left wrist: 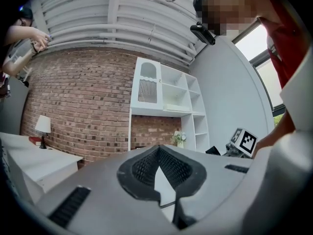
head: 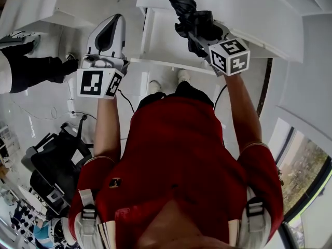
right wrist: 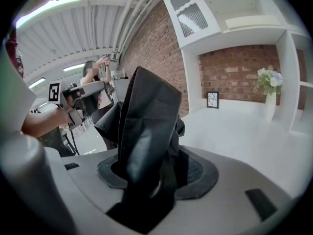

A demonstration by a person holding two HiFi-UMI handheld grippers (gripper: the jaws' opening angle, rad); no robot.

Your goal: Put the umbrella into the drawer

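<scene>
Right gripper [head: 203, 36]: fingers clamped on the folded black umbrella [head: 185, 7], which is held in the air over the front edge of the white desk [head: 259, 14]. The open drawer [head: 147, 35] projects from that front edge, just beside the umbrella. Left gripper [head: 110, 32]: fingers closed together with nothing between them, positioned off the drawer's outer side, above the floor.

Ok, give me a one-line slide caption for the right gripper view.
Folded black umbrella clamped in the right tongs, white counter and brick wall beyond.
</scene>
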